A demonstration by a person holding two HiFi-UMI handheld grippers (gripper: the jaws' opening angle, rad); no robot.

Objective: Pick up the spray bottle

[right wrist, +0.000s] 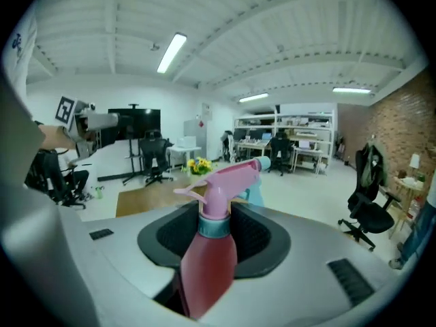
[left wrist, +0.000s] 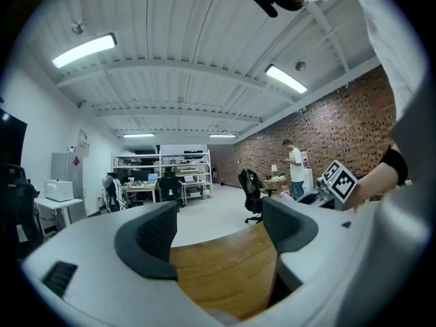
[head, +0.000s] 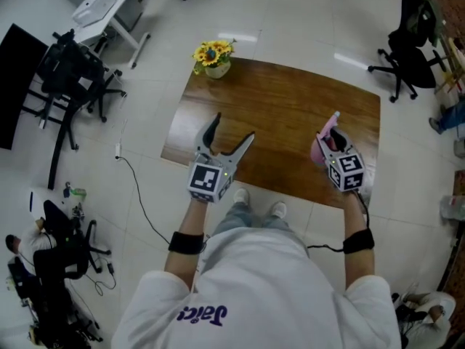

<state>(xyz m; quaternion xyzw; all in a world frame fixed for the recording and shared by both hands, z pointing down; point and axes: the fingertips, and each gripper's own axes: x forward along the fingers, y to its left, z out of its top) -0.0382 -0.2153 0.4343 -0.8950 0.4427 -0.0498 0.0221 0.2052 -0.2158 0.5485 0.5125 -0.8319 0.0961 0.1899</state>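
Observation:
A pink spray bottle (right wrist: 211,251) with a pink trigger head and a pale blue nozzle tip stands between the jaws of my right gripper (right wrist: 215,234), which is shut on its neck and body. In the head view the right gripper (head: 330,142) holds the spray bottle (head: 320,145) up over the right side of the wooden table (head: 283,107). My left gripper (head: 231,137) hovers over the table's near left part, open, with nothing between its fingers. The left gripper view shows its two dark pads (left wrist: 158,237) apart, with the tabletop (left wrist: 225,271) beyond them.
A small pot of yellow flowers (head: 213,55) stands at the table's far left corner. Office chairs (head: 407,42) and a desk (head: 102,13) ring the table on the pale floor. A person (left wrist: 295,169) stands far off by the brick wall. Cables (head: 134,187) trail on the floor at left.

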